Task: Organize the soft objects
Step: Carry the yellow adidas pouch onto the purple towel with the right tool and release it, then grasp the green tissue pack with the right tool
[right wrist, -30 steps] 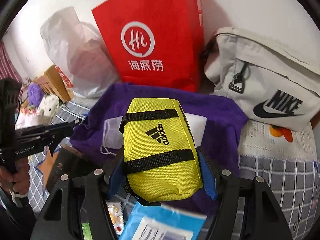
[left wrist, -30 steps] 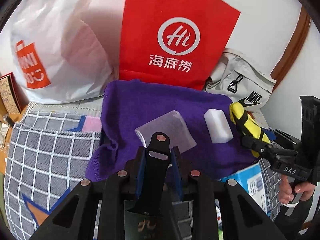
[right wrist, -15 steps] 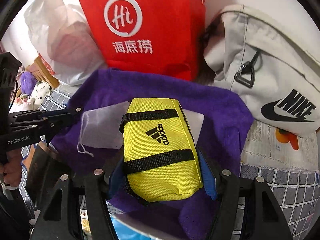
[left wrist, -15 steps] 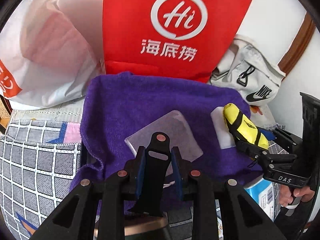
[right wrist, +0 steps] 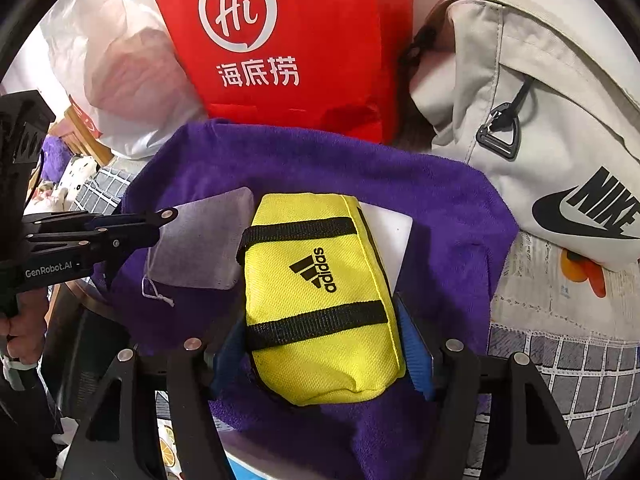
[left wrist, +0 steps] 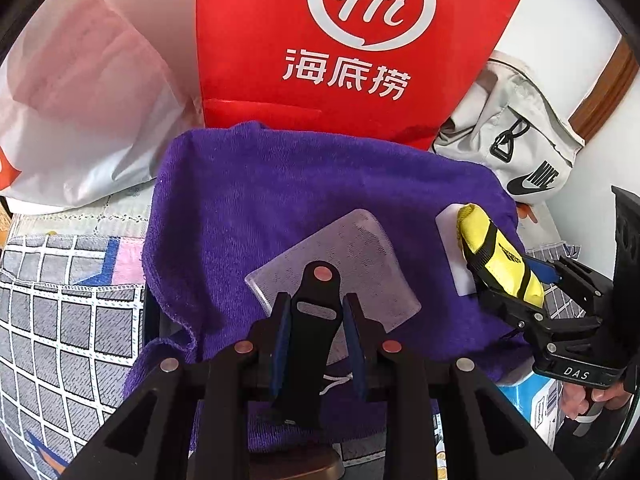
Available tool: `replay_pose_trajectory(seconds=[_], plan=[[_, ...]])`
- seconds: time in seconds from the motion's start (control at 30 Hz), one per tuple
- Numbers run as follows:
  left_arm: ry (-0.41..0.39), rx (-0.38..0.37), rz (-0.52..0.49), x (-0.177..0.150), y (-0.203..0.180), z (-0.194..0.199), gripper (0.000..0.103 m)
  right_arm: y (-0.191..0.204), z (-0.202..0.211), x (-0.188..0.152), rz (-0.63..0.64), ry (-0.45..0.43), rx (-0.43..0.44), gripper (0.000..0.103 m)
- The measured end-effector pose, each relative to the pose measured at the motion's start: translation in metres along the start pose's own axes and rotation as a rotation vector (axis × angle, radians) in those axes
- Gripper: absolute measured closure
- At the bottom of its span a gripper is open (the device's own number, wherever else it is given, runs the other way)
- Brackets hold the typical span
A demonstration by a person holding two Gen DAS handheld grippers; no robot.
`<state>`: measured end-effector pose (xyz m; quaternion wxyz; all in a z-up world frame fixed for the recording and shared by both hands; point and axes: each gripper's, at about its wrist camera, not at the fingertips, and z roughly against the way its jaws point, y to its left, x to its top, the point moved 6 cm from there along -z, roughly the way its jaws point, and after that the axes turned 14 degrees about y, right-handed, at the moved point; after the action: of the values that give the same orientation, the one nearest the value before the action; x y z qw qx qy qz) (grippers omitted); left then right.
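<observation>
A purple towel lies spread in front of the bags; it also shows in the right wrist view. On it lie a translucent mesh pouch with a white drawstring and a white block. My left gripper is shut on a black strap piece just above the mesh pouch. My right gripper is shut on a yellow Adidas pouch and holds it over the white block, beside the mesh pouch.
A red paper bag stands behind the towel, a white plastic bag to its left, a grey Nike bag to its right. A checked cloth covers the surface. A blue box lies at the near right.
Both grippers have moved forward toward the bags, over the towel. The yellow pouch now hangs over the white block. The grips have not changed.
</observation>
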<state>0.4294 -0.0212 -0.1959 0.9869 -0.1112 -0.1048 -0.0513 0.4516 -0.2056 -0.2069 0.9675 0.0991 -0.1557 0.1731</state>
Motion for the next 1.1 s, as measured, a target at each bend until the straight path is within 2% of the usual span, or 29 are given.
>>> replay_pose_trajectory(seconds=[0.6, 0.67, 0.73, 0.77, 1.1], plan=[[0.046, -0.02, 0.013, 0.003, -0.004, -0.011, 0.077, 0.001, 0.002, 0.002, -0.005, -0.014, -0.016, 0.027], [0.052, -0.025, 0.021, 0.003, -0.004, -0.011, 0.072, 0.001, 0.004, 0.002, -0.008, -0.021, -0.021, 0.021], [0.046, -0.03, 0.02, 0.002, -0.004, -0.009, 0.061, 0.001, 0.006, 0.002, -0.011, -0.031, -0.021, 0.018], [0.04, -0.032, 0.017, 0.002, -0.005, -0.007, 0.059, 0.0, 0.007, 0.002, -0.014, -0.034, -0.025, 0.017], [0.004, -0.031, 0.064, -0.007, 0.007, 0.019, 0.057, 0.001, 0.032, -0.003, -0.037, -0.081, -0.044, 0.016]])
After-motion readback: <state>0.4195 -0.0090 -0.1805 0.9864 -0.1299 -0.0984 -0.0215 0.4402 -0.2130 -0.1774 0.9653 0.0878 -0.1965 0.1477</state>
